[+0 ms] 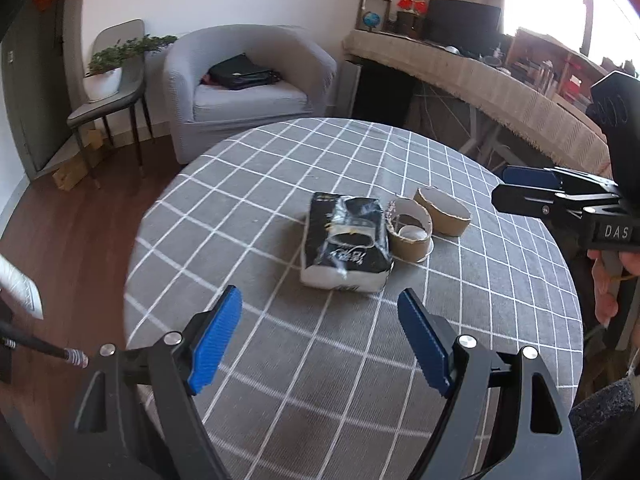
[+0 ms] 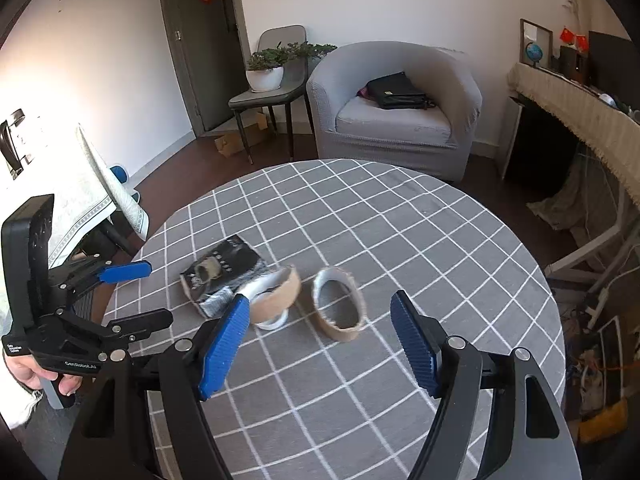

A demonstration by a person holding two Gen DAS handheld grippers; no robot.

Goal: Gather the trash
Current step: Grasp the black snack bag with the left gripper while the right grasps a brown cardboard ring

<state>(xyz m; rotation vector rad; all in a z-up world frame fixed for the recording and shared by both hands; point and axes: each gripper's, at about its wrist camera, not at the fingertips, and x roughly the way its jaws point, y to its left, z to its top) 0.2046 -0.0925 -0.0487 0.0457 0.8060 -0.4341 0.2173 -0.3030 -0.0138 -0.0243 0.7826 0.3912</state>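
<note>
Ahead of both your sets of fingers lies the round tabletop (image 1: 460, 320), covered in a grey cloth with a white grid. Beyond its far edge stands a grey armchair (image 2: 394, 104) with a black bag (image 2: 396, 91) on its seat. The largest piece of trash, a crumpled black-and-white tissue pack (image 1: 346, 240), lies straight in front of your left gripper (image 1: 320, 332), a short way past its fingertips and not touching them; those fingers are spread wide with only cloth between them. Just right of the pack, touching it, stands a cardboard tape ring (image 1: 410, 234) with a small white ring (image 1: 414, 236) inside its base, and a second cardboard ring (image 1: 442, 212) sits just beyond that. Your right gripper (image 2: 318, 334) also has its fingers spread and holds nothing; the second cardboard ring rests just beyond the gap between them, and the first ring shows just past the left fingertip (image 2: 236, 312).
</note>
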